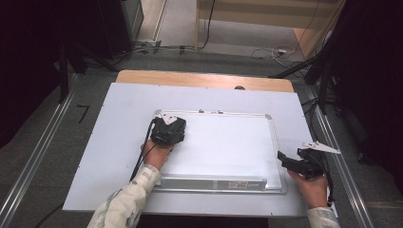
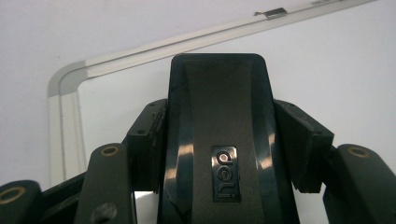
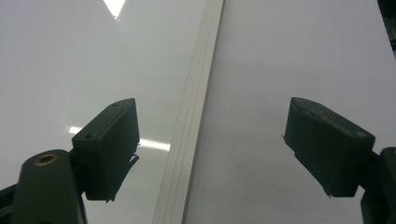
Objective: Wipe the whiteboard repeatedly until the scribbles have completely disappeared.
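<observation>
Eraser, black, glossy-edged with a matte centre strip and a small embossed badge, sits clamped between the pads of the left gripper. In the left gripper view both jaws press its long sides; it runs straight up toward 12 o'clock, its rounded end stopping short of the frame corner at 10 o'clock. Beneath it lies the whiteboard, surface clean and white.

High view: left gripper stands over the board's upper-left area, near the corner at roughly 10 o'clock from the board's centre. Left hand grips it from 6 o'clock, patterned sleeve entering from the bottom edge. Black cable trails from the gripper toward 7 o'clock.

Right gripper rests at the board's right edge, about 4 o'clock from board centre, well apart from the left one. Right hand holds it from 5 o'clock. In the right gripper view the jaws stand wide, nothing between the pads; the board's aluminium frame strip runs between them from 12 to 6 o'clock, glossy board on one side, matte white table sheet on the other.

Whiteboard lies flat on the sheet, its pen tray along the 6 o'clock edge. Wooden tabletop strip shows at 12 o'clock beyond the sheet.
</observation>
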Available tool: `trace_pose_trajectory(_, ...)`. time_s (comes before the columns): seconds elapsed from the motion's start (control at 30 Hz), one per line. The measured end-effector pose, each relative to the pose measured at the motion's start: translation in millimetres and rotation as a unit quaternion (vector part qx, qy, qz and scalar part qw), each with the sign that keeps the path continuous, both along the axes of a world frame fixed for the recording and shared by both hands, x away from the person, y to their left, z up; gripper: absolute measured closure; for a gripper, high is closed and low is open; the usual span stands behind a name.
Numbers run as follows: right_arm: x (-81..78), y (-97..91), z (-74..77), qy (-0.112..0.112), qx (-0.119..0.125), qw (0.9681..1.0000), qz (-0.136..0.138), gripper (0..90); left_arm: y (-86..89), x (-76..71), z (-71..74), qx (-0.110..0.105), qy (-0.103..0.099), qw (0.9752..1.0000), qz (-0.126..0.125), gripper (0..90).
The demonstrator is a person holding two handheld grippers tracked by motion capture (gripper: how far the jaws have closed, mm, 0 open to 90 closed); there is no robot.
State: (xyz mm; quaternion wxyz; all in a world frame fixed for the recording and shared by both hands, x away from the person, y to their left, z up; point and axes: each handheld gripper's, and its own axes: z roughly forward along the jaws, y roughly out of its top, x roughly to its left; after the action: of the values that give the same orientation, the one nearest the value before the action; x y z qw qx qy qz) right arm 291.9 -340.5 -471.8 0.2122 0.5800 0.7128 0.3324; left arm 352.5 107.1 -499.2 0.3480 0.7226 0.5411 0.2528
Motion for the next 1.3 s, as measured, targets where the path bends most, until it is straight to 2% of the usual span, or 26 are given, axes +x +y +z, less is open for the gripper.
trace_pose_trajectory(0.3,-0.2,-2.1,-0.4,0.001,0.000,1.0000,-0.003,16.5,16.7,6.4,-0.1,0.000,-0.002,0.9993,0.037,40.3)
trace_pose_trajectory(0.37,-0.1,-2.2,-0.6,0.002,0.000,1.0000,-0.003,16.5,17.8,5.3,0.0,0.002,0.000,0.9993,0.037,40.4)
trace_pose_trajectory(0.57,0.5,-0.8,-0.9,0.003,-0.001,1.0000,-0.003,16.5,11.4,-7.4,-0.2,0.003,0.001,0.9999,0.015,40.4)
trace_pose_trajectory(0.73,0.5,0.4,-0.7,0.002,-0.002,1.0000,-0.001,16.5,-0.9,-22.7,-0.4,0.006,0.002,0.9998,-0.017,40.4)
trace_pose_trajectory(0.77,0.6,0.6,-0.8,0.003,-0.002,1.0000,-0.002,16.5,-7.9,-27.7,-0.3,0.008,0.003,0.9994,-0.034,40.4)
trace_pose_trajectory(0.8,0.6,0.6,-0.8,0.003,-0.002,1.0000,-0.002,16.5,-7.9,-27.7,-0.3,0.008,0.003,0.9994,-0.034,40.4)
trace_pose_trajectory(0.87,0.7,1.2,-0.8,0.003,-0.003,1.0000,0.000,16.5,-15.5,-32.3,-0.7,0.005,0.002,0.9988,-0.050,40.4)
trace_pose_trajectory(1.07,1.0,0.5,-1.3,0.004,-0.002,1.0000,-0.001,16.5,-18.1,-42.6,-1.3,-0.003,0.002,0.9978,-0.067,40.4)
trace_pose_trajectory(1.3,0.3,0.5,-1.4,0.004,-0.003,1.0000,-0.001,16.5,-8.1,-49.3,-1.9,-0.007,0.003,0.9985,-0.054,40.3)
